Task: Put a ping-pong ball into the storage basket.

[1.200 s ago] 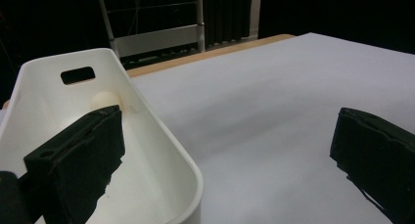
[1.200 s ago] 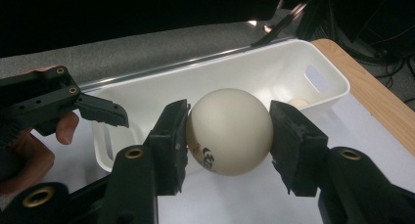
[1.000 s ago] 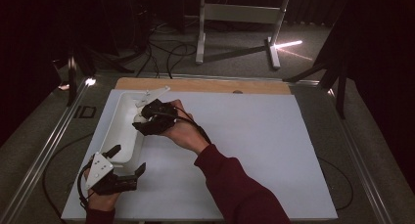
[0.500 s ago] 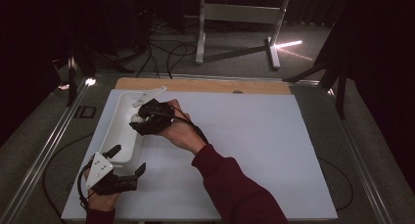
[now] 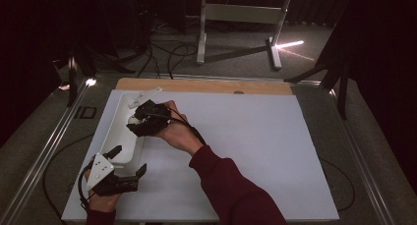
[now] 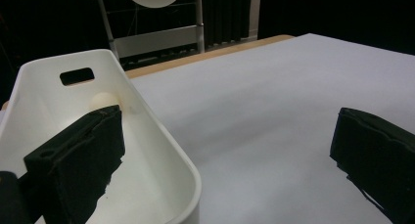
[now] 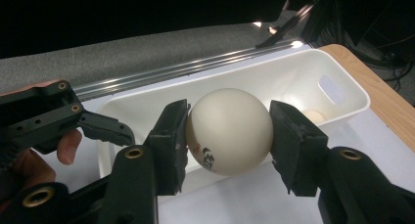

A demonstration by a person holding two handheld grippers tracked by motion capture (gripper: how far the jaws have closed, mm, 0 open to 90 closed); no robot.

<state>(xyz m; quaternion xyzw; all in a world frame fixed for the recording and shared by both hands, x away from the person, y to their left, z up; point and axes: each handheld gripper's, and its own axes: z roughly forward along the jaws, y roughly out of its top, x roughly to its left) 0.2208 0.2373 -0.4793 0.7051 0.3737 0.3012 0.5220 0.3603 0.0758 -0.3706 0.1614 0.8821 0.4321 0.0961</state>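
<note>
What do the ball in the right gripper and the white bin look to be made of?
Ball: likely thin hard plastic, table-tennis style; matte off-white shell with a small printed mark. White bin: probably moulded plastic; smooth, slightly glossy walls, rounded corners, a cut-out handle slot. Right gripper: its pads look like matte black foam or rubber.

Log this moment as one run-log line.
right gripper: shut on white ball, above long white plastic bin | left gripper: open, one jaw inside bin | second ball: in bin

White ball point(image 7: 229, 131) with black print, white bin point(image 7: 274, 82)
</note>
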